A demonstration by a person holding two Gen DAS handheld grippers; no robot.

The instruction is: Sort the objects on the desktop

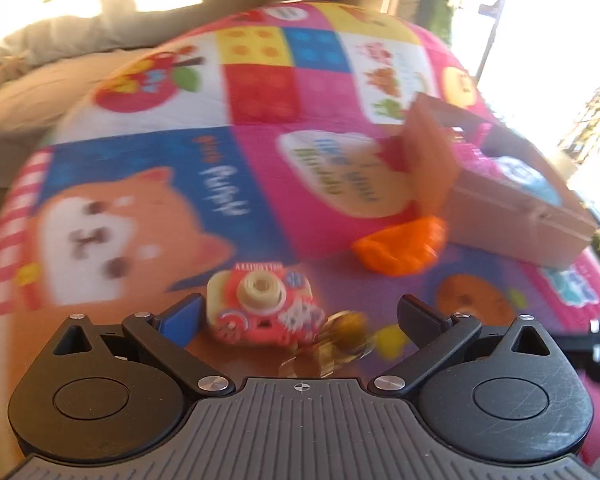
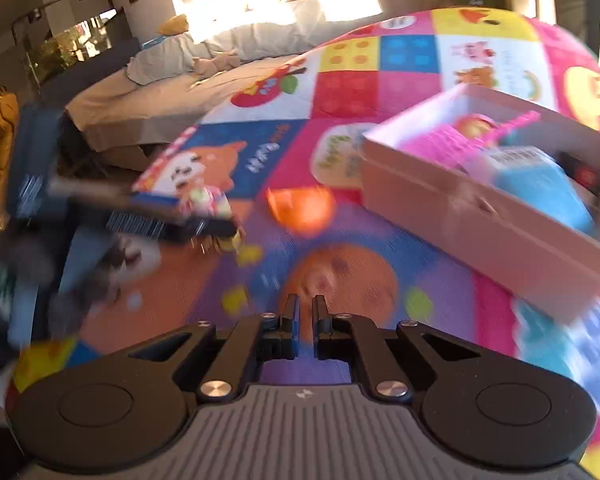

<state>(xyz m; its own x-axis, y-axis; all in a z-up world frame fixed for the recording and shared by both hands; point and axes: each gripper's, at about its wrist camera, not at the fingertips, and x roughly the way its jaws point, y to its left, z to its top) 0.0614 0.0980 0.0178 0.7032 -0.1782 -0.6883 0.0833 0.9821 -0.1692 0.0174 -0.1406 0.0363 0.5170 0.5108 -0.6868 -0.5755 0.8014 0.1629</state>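
Nearest the left-wrist view, the left gripper (image 1: 300,312) stands with jaws spread wide, and a toy camera (image 1: 260,308) sits between the fingers near the left one; no pad is seen pressing on it, so it counts as unheld. Some gold trinkets (image 1: 336,340), blurred, lie just right of the camera on the mat (image 1: 180,160). An orange piece (image 1: 400,248) rests farther off, close to the near corner of the box (image 1: 512,216). In the right-wrist view the right gripper (image 2: 306,320) has its jaws drawn nearly together with nothing between them, over bare mat. That view shows the box already holding a pink item (image 2: 440,140) and a blue item (image 2: 540,184), with something red at its far right; their exact kinds cannot be told. Judgement: sorting is partly done, several items being boxed. Outstanding on the mat are the camera, the trinkets and the orange piece. The left gripper appears placed to take the camera next; blur limits certainty on fine contact.
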